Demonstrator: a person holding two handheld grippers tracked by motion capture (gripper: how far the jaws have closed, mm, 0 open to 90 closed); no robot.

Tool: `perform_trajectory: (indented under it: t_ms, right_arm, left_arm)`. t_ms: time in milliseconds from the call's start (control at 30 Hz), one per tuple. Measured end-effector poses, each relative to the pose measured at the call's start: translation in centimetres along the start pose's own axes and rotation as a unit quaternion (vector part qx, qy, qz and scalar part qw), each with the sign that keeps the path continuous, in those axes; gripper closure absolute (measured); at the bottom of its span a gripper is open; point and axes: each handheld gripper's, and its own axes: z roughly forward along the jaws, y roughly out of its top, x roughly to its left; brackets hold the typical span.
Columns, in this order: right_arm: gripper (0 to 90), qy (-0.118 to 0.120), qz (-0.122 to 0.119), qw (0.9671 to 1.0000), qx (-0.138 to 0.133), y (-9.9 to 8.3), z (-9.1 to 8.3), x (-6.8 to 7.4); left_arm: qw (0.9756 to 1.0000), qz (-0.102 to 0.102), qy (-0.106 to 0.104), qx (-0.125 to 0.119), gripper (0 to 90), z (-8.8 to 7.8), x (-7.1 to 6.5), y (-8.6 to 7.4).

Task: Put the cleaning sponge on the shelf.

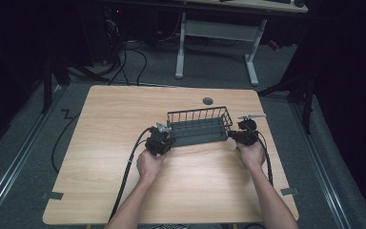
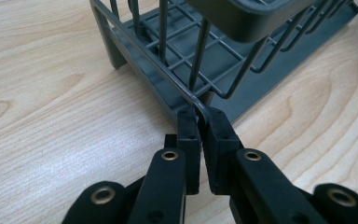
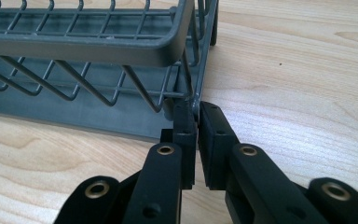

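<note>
- I hold a black two-jaw gripper in each hand, and both are clamped onto one dark grey wire dish rack (image 1: 199, 126) with a solid grey tray base.
- The rack sits on a light wooden table (image 1: 124, 114), a little right of the middle, its long side running left to right in the high view.
- My left gripper (image 1: 167, 137) meets the rack's left end. In the left gripper view its jaws are nearly together, pinching a thin grey wire at the rack's bottom corner (image 2: 199, 106), just above the tray edge.
- My right gripper (image 1: 232, 135) meets the rack's right end. In the right gripper view its jaws are likewise almost closed, gripping an upright wire at the lower corner (image 3: 196, 103).
- Both of my forearms come in from the near edge of the table, one hand (image 1: 148, 163) behind each tool, well apart with the rack between them.
- A black cable (image 1: 126, 176) trails from my left gripper back across the table towards me.
- A small round grey grommet (image 1: 208, 101) sits in the tabletop beyond the rack.
- Past the table stands a white-legged desk frame (image 1: 217, 43) on a grey floor.
</note>
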Motion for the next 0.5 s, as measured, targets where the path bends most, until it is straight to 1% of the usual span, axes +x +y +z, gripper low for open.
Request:
perform_trajectory:
  t_ms: [267, 367, 400, 433, 467, 500]
  right_arm:
    - [85.7, 0.003, 0.001, 1.0000, -0.002, -0.05, 0.01, -0.04]
    - [85.1, 0.001, -0.001, 1.0000, 0.000, -0.08, -0.02, 0.12]
    - [82.8, 0.002, -0.001, 1.0000, 0.004, -0.15, 0.04, 0.14]
    - [82.8, 0.002, -0.001, 1.0000, 0.004, -0.15, 0.04, 0.14]
    - [81.1, 0.001, -0.001, 1.0000, 0.006, -0.19, 0.08, 0.13]
    - [79.3, 0.002, 0.000, 1.0000, 0.006, -0.21, 0.12, 0.08]
  left_arm:
    - [1.0000, -0.001, -0.001, -0.001, 85.1, 0.04, 0.05, -0.03]
    - [1.0000, -0.006, -0.003, 0.002, 84.9, -0.04, 0.06, -0.05]
    - [1.0000, -0.004, -0.005, 0.001, 84.4, -0.05, 0.21, -0.04]
    - [1.0000, -0.004, -0.005, 0.001, 84.1, -0.05, 0.21, -0.04]
    - [0.9999, -0.011, -0.008, 0.003, 84.1, -0.10, 0.19, -0.07]
    - [0.9999, -0.011, -0.009, 0.003, 82.4, -0.16, 0.24, -0.05]
